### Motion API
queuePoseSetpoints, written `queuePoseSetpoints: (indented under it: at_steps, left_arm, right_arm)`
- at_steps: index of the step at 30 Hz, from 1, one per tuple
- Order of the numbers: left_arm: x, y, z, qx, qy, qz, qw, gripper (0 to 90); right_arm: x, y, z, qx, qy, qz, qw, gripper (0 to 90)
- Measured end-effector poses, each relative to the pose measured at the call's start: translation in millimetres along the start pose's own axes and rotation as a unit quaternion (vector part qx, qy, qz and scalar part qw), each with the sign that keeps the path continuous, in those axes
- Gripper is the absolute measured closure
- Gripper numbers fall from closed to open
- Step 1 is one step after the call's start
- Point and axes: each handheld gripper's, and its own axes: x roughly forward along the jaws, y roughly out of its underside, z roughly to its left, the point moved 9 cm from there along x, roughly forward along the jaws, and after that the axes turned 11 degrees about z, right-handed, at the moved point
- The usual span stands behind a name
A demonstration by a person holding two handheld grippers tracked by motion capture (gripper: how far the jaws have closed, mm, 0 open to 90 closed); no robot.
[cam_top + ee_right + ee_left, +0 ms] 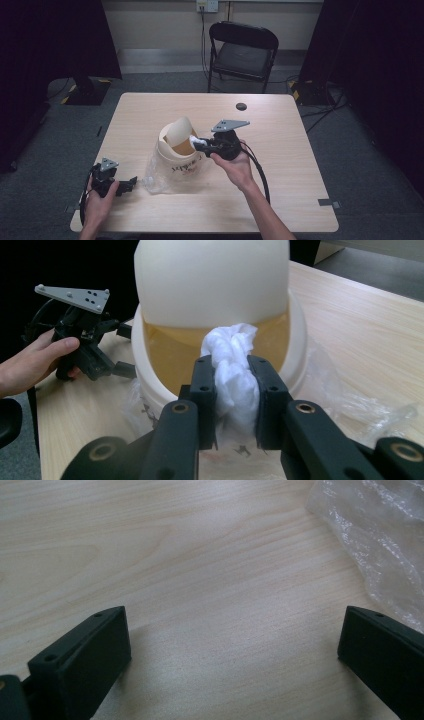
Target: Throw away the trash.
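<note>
Centrally on the table stands a cream bin with a swing lid, clear plastic bag bunched beneath it. At mid-frame the right gripper clamps a white tissue wad at the bin's mouth; released early, it could catch on the rim and fall outside. At lower left the left gripper rests with jaws apart; the bin's dark lettering is too blurred to read.

- The right gripper has its two black jaws closed on a crumpled white tissue wad.
- The wad sits at the opening of a cream plastic bin with a tilted swing lid.
- Clear crinkled plastic film lies beside the bin on the pale wooden table.
- Farther left, a hand holds the left gripper, which is topped by a grey plate.
</note>
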Motion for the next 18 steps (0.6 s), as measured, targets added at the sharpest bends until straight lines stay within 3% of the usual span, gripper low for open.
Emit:
queuePoseSetpoints:
  at_steps: [18]
  left_arm:
    - [0.0,0.0,-0.1,-0.001,-0.001,0.001,1.0,0.0]
  right_arm:
    - [32.9,-5.3,6.1,-0.008,-0.008,0.04,0.9991,74.8]
